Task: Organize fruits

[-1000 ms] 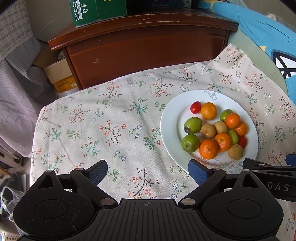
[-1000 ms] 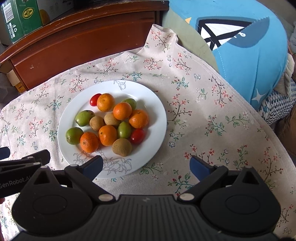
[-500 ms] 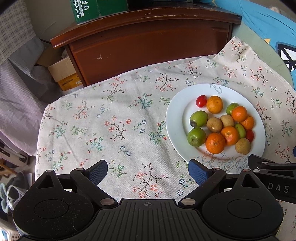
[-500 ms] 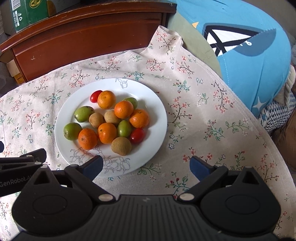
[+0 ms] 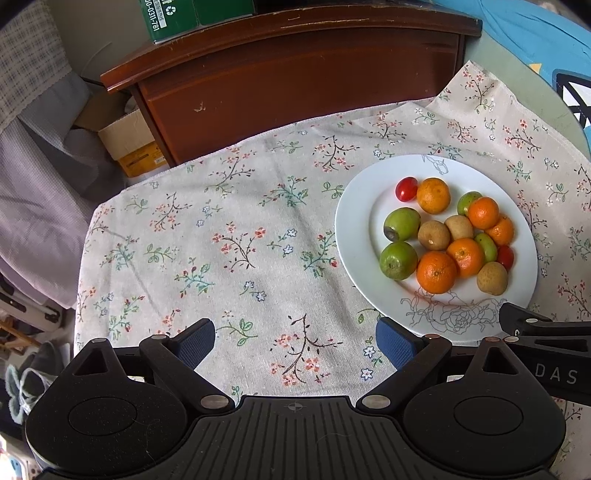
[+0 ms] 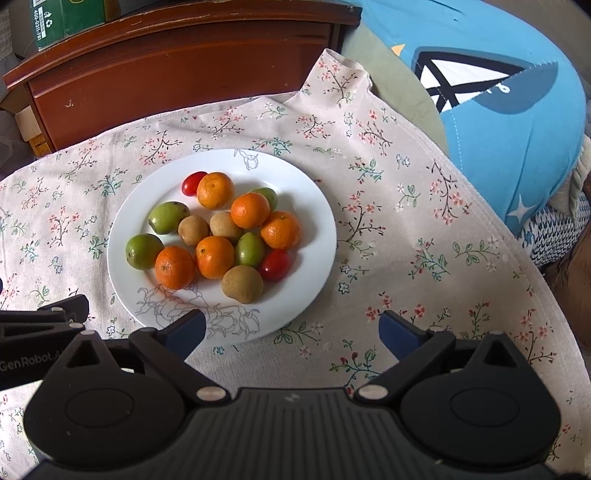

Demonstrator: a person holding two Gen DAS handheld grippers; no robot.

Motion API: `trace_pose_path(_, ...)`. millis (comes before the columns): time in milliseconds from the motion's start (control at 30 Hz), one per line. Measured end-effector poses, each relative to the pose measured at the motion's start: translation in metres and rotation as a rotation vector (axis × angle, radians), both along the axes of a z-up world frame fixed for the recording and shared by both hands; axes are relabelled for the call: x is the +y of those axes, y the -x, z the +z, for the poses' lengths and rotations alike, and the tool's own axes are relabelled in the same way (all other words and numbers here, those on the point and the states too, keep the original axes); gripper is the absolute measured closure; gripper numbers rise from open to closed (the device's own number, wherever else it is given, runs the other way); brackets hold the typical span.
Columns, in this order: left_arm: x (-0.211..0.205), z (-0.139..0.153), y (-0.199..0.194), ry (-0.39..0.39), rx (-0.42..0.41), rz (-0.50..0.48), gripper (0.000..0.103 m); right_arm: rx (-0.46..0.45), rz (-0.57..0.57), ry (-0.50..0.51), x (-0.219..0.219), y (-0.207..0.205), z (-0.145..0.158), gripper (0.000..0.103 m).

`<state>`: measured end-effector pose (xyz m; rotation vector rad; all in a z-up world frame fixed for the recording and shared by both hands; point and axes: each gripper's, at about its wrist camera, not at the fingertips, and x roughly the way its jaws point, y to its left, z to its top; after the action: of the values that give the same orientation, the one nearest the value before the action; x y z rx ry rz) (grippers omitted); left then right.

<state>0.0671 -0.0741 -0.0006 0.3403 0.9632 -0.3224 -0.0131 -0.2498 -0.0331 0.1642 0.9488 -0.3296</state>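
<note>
A white plate (image 5: 358, 206) (image 6: 317, 206) on a floral cloth holds several mixed fruits: oranges (image 5: 436, 272) (image 6: 174, 267), green fruits (image 5: 398, 260) (image 6: 143, 250), brown fruits (image 5: 492, 278) (image 6: 242, 284) and red cherry tomatoes (image 5: 406, 188) (image 6: 275, 264). My left gripper (image 5: 295, 341) is open and empty, above the cloth left of the plate. My right gripper (image 6: 291, 330) is open and empty, over the plate's near right rim. Each gripper's side shows at the edge of the other view.
A dark wooden cabinet (image 5: 295, 81) with a green box (image 5: 173, 14) on top stands behind the cloth. Cardboard boxes (image 5: 129, 144) and grey fabric lie at the left. A blue cushion (image 6: 498, 110) lies at the right.
Both grippers have drifted slightly; in the left view the plate has shifted right and down. Both stay open and the fruits have not moved.
</note>
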Motion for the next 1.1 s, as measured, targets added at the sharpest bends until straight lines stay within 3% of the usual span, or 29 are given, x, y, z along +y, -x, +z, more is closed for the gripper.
trace_pose_path(800,0.025,0.006,0.017,-0.036,-0.013,0.016,0.008,-0.012,0.081,0.047,0.026,0.014,0.006,0.003)
trace_pose_path(1100,0.053,0.008,0.031,-0.05,-0.026,0.061,0.008,-0.038,0.152,-0.048,0.043,0.032,0.0,0.003)
